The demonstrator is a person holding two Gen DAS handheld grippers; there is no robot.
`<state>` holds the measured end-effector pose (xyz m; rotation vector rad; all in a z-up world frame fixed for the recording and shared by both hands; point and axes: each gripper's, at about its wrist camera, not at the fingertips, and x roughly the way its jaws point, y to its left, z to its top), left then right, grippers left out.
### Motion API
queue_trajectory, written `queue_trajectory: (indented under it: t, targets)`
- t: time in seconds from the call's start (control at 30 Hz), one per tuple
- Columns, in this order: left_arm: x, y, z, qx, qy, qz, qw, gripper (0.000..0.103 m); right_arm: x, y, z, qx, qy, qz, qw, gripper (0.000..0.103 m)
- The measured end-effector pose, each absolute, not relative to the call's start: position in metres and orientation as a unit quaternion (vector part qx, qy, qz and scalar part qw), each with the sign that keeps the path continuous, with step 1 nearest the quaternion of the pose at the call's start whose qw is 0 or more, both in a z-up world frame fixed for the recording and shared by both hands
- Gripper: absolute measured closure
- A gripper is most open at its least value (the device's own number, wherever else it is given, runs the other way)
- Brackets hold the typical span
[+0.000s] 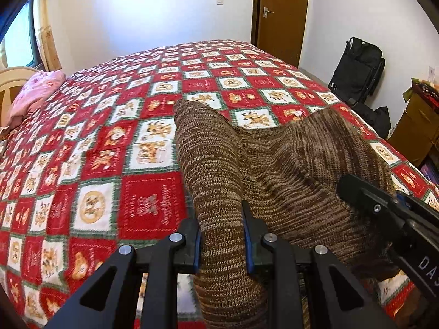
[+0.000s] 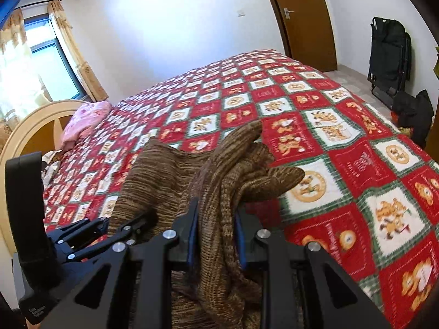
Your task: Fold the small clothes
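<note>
A brown knitted sweater [image 1: 288,164] lies on the bed's red and white patchwork blanket [image 1: 96,150]. My left gripper [image 1: 221,235] is shut on a sleeve-like strip of the sweater that runs forward between its blue-padded jaws. My right gripper [image 2: 215,235] is shut on a bunched fold of the sweater [image 2: 219,170], with cloth hanging below the jaws. The right gripper also shows at the right edge of the left wrist view [image 1: 384,208]; the left one shows at the left of the right wrist view [image 2: 90,233].
A pink pillow [image 1: 35,93] and a cream headboard [image 2: 27,131] are at the far left of the bed. A brown door [image 1: 282,13], a black folded chair [image 1: 356,71] and a wooden cabinet [image 1: 417,126] stand to the right, beyond the bed edge.
</note>
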<state>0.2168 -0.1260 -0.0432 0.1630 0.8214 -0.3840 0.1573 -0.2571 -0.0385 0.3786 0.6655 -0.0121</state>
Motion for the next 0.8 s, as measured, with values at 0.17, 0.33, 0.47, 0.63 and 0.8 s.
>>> queue_trajectory:
  t: [0.17,0.33,0.47,0.63,0.8]
  targets:
    - [0.208,-0.101,-0.039,0.071,0.389,-0.165,0.904,0.079,0.154,-0.232,-0.037,0.178,0.323,0.009,0.929,0.077]
    - [0.201,-0.077,-0.04,0.066,0.39,-0.15,0.906,0.079,0.154,-0.203,-0.039,0.172,0.326,0.027,0.929,0.078]
    - [0.199,-0.062,-0.038,0.058,0.393,-0.146,0.906,0.079,0.151,-0.189,-0.037,0.171,0.326,0.039,0.929,0.078]
    - [0.19,-0.065,-0.027,0.064,0.38,-0.157,0.909,0.079,0.141,-0.19,-0.03,0.178,0.317,0.036,0.931,0.078]
    - [0.172,-0.093,-0.006,0.074,0.355,-0.199,0.911,0.079,0.114,-0.207,-0.013,0.19,0.293,0.014,0.937,0.078]
